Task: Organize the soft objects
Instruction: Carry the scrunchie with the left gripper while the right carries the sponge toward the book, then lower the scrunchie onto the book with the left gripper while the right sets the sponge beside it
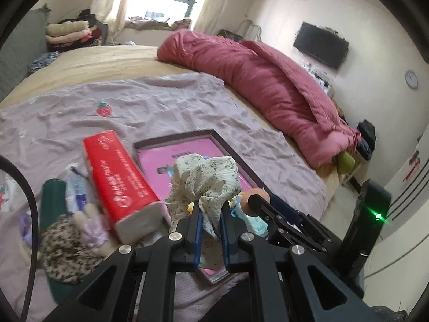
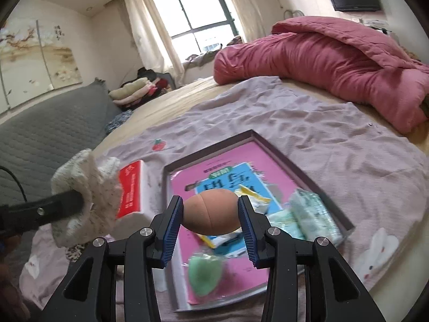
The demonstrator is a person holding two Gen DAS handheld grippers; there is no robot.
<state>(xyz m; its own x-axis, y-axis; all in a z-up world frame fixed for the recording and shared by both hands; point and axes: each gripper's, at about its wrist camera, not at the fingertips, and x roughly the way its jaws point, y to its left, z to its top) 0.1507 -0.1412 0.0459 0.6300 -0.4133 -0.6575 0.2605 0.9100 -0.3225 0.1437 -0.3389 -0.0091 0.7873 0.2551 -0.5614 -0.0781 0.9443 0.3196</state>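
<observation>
My left gripper [image 1: 211, 206] is shut on a cream floral scrunchie [image 1: 206, 179] and holds it above the grey tray's [image 1: 230, 147] near corner; scrunchie [image 2: 85, 196] and left gripper also show at the left of the right wrist view. My right gripper [image 2: 211, 209] is shut on a tan egg-shaped sponge [image 2: 211, 212], held above the tray [image 2: 295, 166]. In the tray lie a pink book [image 2: 236, 158], a green sponge [image 2: 205, 275], pale green tissue packs [image 2: 308, 217] and a yellow-edged packet [image 2: 252, 198].
A red tissue box [image 1: 120, 182] stands left of the tray. A leopard-print scrunchie [image 1: 67, 252], a lilac scrunchie [image 1: 91, 230], a dark green bottle [image 1: 53, 196] and a small tube [image 1: 76, 190] lie at left. A rolled red quilt [image 1: 268, 86] lies at the far right.
</observation>
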